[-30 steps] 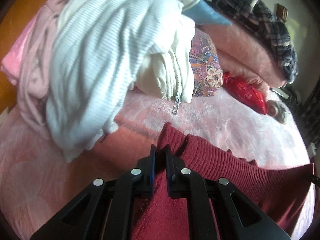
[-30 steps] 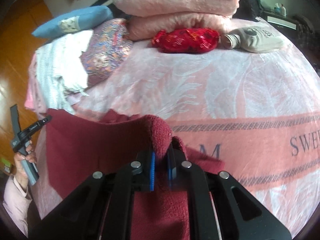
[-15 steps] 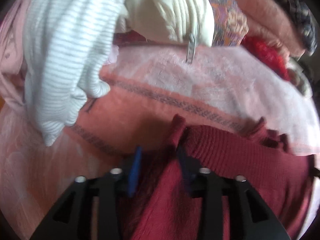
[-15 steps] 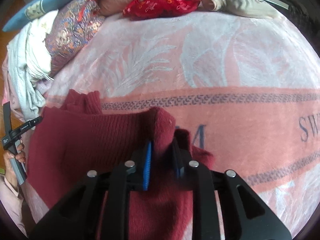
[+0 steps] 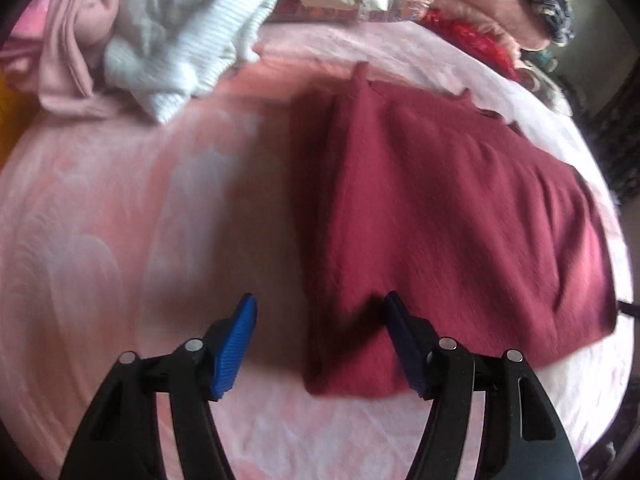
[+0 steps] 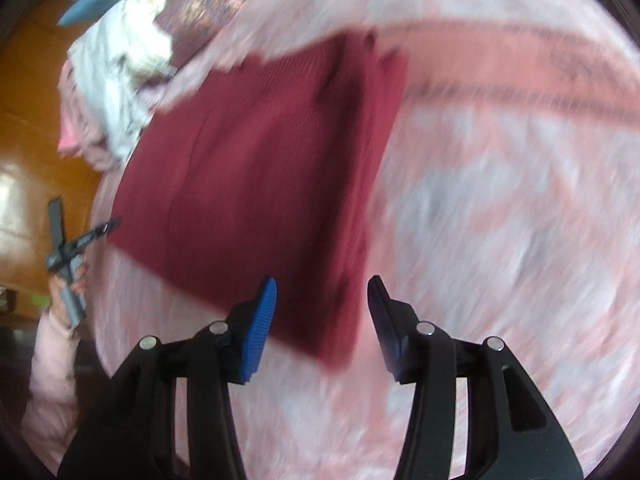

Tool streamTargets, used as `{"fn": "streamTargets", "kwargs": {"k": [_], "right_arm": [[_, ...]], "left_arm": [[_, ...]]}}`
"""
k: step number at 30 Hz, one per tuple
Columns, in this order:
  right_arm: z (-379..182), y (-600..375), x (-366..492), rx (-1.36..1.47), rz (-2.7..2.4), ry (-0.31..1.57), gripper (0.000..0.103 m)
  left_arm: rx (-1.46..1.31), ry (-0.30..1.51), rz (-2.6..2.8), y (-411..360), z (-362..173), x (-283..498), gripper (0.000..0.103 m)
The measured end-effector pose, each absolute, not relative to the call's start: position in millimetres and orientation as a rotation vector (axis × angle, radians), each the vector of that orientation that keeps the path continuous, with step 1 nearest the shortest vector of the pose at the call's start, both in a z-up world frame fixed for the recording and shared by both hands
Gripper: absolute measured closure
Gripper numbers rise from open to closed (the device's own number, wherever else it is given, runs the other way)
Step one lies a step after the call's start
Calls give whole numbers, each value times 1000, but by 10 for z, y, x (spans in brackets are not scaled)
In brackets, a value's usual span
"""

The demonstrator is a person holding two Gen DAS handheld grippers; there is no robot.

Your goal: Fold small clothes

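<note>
A dark red knitted garment (image 5: 444, 208) lies flat on the pink bed cover (image 5: 120, 240), folded into a rough rectangle. My left gripper (image 5: 320, 320) hovers over its near left corner with jaws opening; the pads do not press the cloth. In the right wrist view the same red garment (image 6: 256, 176) stretches away to the upper left. My right gripper (image 6: 322, 304) stands over its near right corner, jaws opening, nothing pinched. Both views are blurred by motion.
A heap of white ribbed and pale pink clothes (image 5: 168, 40) lies at the bed's far left. Folded pink blankets (image 5: 480, 4) and a red item (image 5: 476, 40) sit at the back. A hand in a pink sleeve (image 6: 52, 352) holds the other gripper; wooden floor (image 6: 28, 128) beyond.
Both grippers let go of the red garment's edge and their jaws spread. The garment dropped flat onto the bed, and both views swung down and back toward its near edge.
</note>
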State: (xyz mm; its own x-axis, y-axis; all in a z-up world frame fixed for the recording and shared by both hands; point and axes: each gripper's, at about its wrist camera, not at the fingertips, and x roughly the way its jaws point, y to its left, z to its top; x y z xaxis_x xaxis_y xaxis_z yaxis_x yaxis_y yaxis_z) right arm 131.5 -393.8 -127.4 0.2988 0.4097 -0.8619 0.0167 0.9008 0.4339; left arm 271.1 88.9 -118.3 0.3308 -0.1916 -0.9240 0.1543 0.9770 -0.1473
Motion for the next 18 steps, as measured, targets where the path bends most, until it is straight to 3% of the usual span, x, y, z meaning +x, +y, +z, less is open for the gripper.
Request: {"fn": "streamTargets", "kwargs": {"k": [1,2,4,9,12,18], "right_arm": [[-1327,-3872,1275,384,281,1246,60],[-1387,-3827,1265,374,280,1256,70],[-1459,-3792,1283,352,250,1263,94],[-1353,-3893,1253,436,295,1234,97],[-1258,-3965,1181,436,299,1212,97],[-1632,-3909,1215,401,263,1290,98]], "left_arm": [[-21,1211,-227,863,-1205,2699,41],[-4,1206,-236,817,-1232,2686,47],[11,1207,-263,719,-1267,2670,70],[6,1202,-281,672,-1253,2644,87],[-14,1207,-301,754,-1206,2609,88],[4,1234,-310,794,-1360,2607,87]]}}
